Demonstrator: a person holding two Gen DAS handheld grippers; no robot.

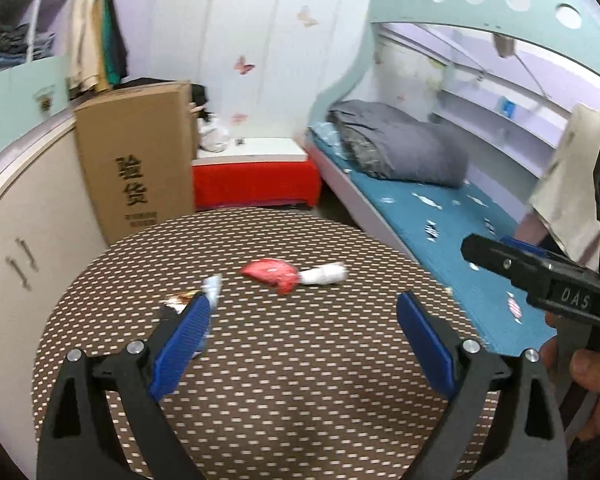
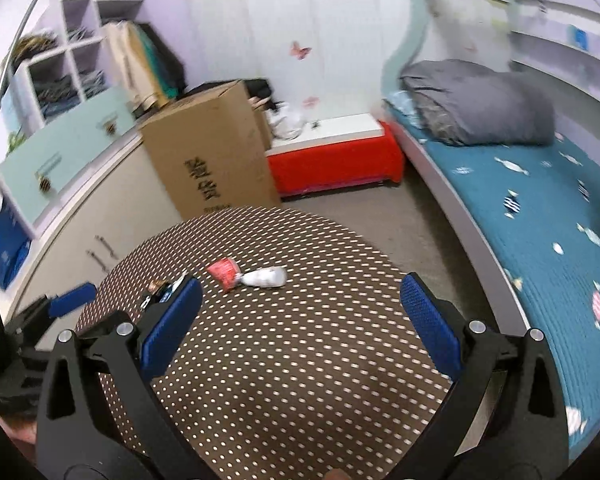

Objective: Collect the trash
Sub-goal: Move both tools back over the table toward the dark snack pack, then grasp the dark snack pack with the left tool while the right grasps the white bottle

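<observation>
A round table with a brown dotted cloth carries the trash. A red wrapper lies mid-table with a white crumpled wrapper touching its right end. A silver and brown wrapper lies to the left, partly hidden by a blue pad. My left gripper hangs open above the near half of the table, empty. In the right wrist view the red wrapper, the white wrapper and the half-hidden left wrapper lie ahead of my open, empty right gripper.
A tall cardboard box stands behind the table on the left, beside a cabinet. A red bench lies at the back. A bed with a teal cover runs along the right. The other gripper's body and a hand are at right.
</observation>
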